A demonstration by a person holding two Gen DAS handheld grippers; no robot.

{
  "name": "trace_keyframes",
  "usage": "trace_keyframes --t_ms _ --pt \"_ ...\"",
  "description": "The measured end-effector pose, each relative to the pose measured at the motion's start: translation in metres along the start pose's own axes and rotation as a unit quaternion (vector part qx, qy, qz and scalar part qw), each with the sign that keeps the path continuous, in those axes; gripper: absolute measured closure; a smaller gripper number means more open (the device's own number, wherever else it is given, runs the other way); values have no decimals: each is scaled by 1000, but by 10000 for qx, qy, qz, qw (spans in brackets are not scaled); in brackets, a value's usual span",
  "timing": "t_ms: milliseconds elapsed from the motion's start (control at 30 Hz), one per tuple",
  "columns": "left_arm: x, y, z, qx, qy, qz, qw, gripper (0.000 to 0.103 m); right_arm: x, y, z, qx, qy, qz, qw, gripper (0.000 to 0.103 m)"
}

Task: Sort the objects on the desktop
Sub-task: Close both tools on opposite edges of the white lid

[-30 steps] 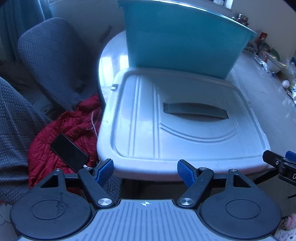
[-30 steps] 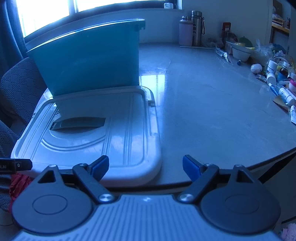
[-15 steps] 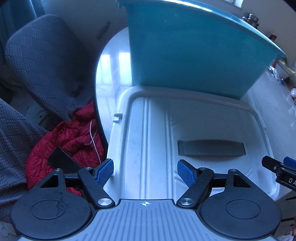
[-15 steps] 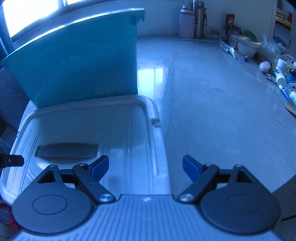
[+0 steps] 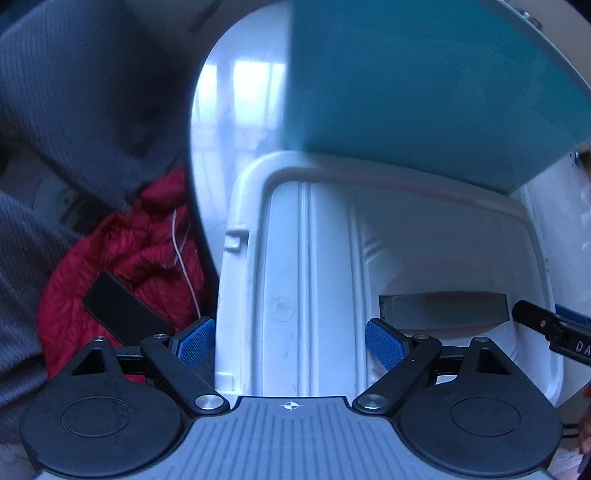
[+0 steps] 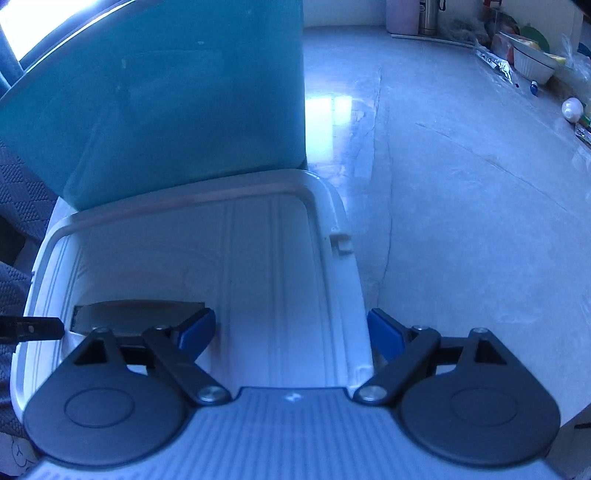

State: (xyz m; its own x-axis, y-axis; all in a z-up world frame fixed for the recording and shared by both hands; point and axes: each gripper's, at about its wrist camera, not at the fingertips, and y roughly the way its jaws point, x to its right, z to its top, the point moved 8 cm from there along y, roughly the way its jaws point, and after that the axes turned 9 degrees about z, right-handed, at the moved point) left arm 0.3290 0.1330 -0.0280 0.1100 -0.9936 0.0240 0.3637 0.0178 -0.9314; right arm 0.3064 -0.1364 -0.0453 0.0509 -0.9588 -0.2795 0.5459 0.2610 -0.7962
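Two grippers low over one white lid, lying flat on the pale table against the foot of a tall teal bin.

From the left wrist camera, leftmost, off the table: a grey chair, then a red quilted jacket with a dark phone lying on it and a thin white cable trailing across. Next, the left gripper, jaws spread wide and just opened further, straddling the lid's left rim: one blue pad outside the rim, the other above the lid's ribbed surface, neither seen pressing on it. Further right, the lid's grey handle recess, and past it a black finger of the right gripper poking in from the edge.

From the right wrist camera, at far left, the tip of the left gripper's finger beside the same recess. Then the bin standing behind the lid. Then the right gripper, jaws spread wide, straddling the lid's right rim: left pad over the lid near the recess, right pad outside the rim over bare table, no grip visible. Far right, along the table's back edge: two bottles, a white bowl, a small white ball among blurred clutter.
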Motion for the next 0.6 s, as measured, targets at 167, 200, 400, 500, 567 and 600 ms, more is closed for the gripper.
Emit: trace_keyframes --t_ms 167,200,400,500,567,600 --pt "-12 2 2 -195 -394 -239 9987 12 -11 1 -3 -71 5 6 10000 14" --pt "-13 1 2 -195 -391 -225 9988 12 -14 1 -4 -95 -3 13 10000 14" --pt "-37 -1 0 -287 -535 -147 9980 6 -47 3 -13 -254 -252 193 9992 14" --pt "-54 -2 -1 -340 -605 -115 9975 3 -67 6 -17 -320 -403 303 9982 14" --pt "-68 3 -3 -355 -626 -109 9973 2 -81 6 -20 -331 -558 334 9973 14" --pt "-75 5 -4 -343 -647 -132 9972 2 -87 5 -21 -342 -666 338 9966 14"
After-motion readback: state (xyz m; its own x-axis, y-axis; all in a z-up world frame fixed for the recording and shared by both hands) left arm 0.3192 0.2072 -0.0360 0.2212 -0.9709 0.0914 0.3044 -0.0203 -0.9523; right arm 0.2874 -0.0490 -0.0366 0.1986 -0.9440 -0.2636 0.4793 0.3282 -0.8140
